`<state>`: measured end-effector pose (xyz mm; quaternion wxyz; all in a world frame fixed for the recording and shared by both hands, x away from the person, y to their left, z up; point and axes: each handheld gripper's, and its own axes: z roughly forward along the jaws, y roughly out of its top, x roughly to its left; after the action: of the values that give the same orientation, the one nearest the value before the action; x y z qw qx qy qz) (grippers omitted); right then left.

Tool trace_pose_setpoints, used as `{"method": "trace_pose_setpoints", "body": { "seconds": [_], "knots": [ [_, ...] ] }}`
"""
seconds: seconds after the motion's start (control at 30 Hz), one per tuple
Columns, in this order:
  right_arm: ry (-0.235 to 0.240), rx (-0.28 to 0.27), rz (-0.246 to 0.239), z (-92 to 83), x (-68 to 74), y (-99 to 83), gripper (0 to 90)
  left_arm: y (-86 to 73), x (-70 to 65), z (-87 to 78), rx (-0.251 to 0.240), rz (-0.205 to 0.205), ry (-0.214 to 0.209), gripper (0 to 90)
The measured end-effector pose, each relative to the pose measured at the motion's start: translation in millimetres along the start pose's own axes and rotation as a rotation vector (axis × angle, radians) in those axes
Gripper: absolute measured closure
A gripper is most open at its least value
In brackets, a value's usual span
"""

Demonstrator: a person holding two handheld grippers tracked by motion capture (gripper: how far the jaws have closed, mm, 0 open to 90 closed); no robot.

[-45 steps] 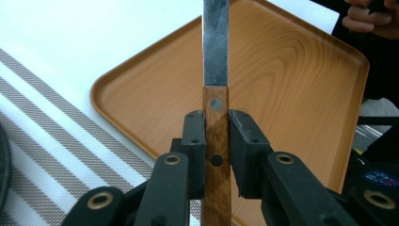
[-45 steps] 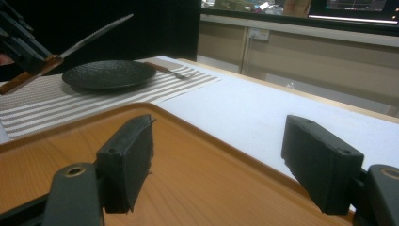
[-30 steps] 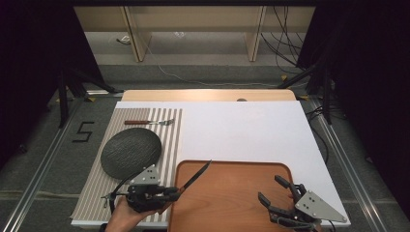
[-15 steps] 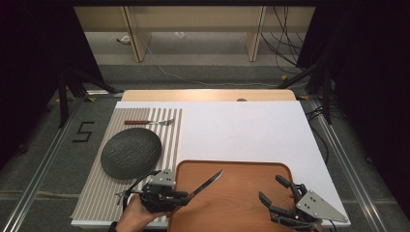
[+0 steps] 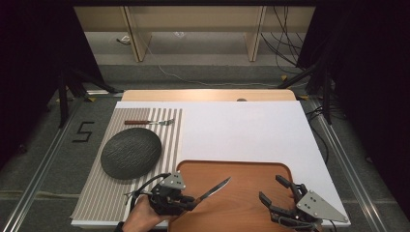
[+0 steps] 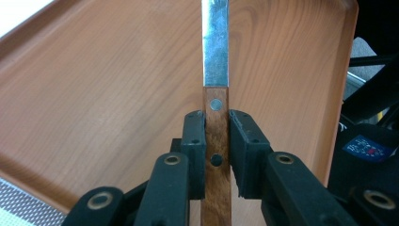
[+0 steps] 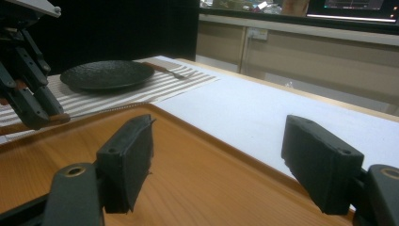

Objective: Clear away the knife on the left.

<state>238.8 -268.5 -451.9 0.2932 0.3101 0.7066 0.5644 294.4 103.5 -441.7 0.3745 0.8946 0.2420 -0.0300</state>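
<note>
Left gripper view: left gripper (image 6: 217, 155) jaws clamped on the wooden handle of the knife (image 6: 215, 70), blade out over the wooden tray (image 5: 251, 203). Right gripper (image 7: 219, 165) jaws wide apart, nothing between, low over the tray. Dark plate (image 5: 131, 153) on the striped placemat (image 5: 104, 200).

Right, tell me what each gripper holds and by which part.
The left gripper clamps the wooden-handled steel knife by its handle, blade over the wooden tray. The right gripper is open, holding nothing.
</note>
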Motion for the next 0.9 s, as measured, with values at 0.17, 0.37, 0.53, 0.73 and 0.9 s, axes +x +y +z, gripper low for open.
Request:
{"method": "trace_pose_setpoints", "body": {
  "seconds": [0.17,0.37,0.53,0.73,0.9],
  "knots": [
    [-0.001,0.001,-0.001,0.1,0.1,0.0,26.6,1.2,-1.4,5.2,0.019,-0.004,-0.017,76.9],
    [0.000,0.001,-0.002,0.0,0.1,0.1,26.6,0.9,-2.9,11.5,0.058,-0.003,-0.031,76.8],
    [-0.001,0.003,-0.002,0.0,0.2,0.0,26.6,-0.2,-4.0,19.4,0.086,-0.007,-0.036,76.8],
    [-0.001,0.003,-0.003,-0.1,0.1,0.0,26.7,-2.2,-3.0,27.4,0.120,-0.009,-0.038,76.8],
    [0.000,0.001,-0.002,-0.1,0.1,0.0,26.6,-3.0,-3.3,31.6,0.135,-0.016,-0.034,76.8]
  ]
}}
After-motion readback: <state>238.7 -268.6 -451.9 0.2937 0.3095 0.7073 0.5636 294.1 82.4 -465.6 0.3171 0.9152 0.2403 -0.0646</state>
